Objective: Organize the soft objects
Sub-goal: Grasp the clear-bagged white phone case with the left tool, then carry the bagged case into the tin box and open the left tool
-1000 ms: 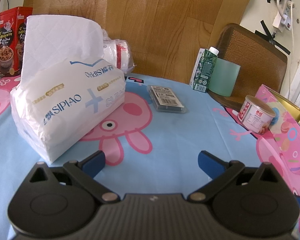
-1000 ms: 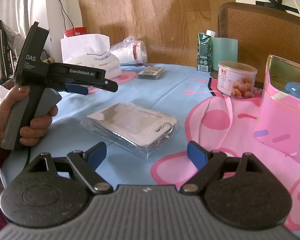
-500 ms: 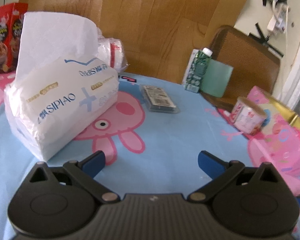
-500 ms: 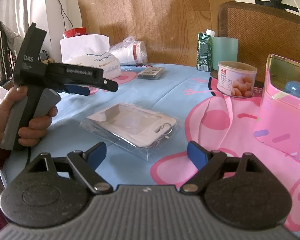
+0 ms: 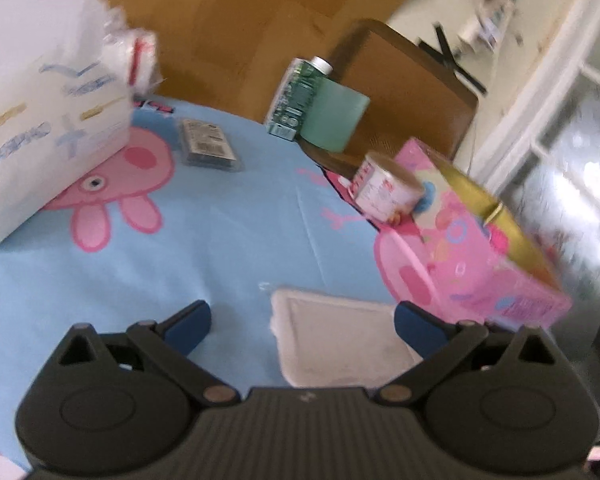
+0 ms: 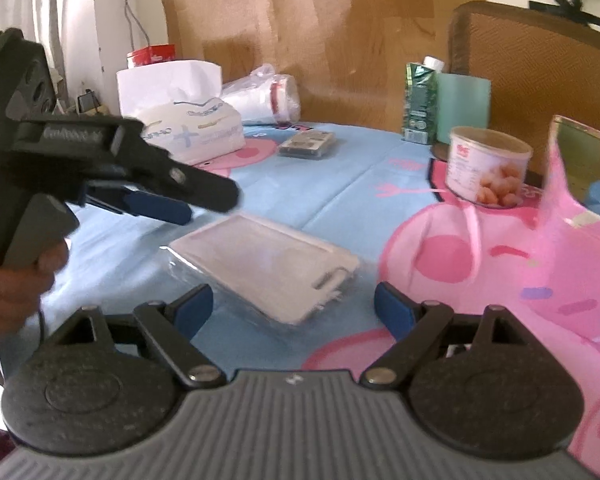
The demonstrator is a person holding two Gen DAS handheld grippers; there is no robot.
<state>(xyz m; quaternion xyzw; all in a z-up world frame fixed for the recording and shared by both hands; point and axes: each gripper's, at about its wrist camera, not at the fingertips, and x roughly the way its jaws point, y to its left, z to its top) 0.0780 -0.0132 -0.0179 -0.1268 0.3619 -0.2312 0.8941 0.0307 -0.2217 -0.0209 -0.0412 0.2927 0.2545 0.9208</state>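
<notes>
My left gripper (image 5: 301,318) and right gripper (image 6: 294,306) are both spread apart and empty; the flat white pouch in clear plastic wrap (image 6: 266,270), at 12 o'clock of the right one, looks light, soft and slippery, so I would pinch its short edge.

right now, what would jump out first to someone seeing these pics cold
The loud pink-pig tablecloth covers everything. At its middle lies a flat white pouch in clear wrap, between the open right gripper and the left gripper hovering at its far left corner. A white tissue pack stands behind.
</notes>
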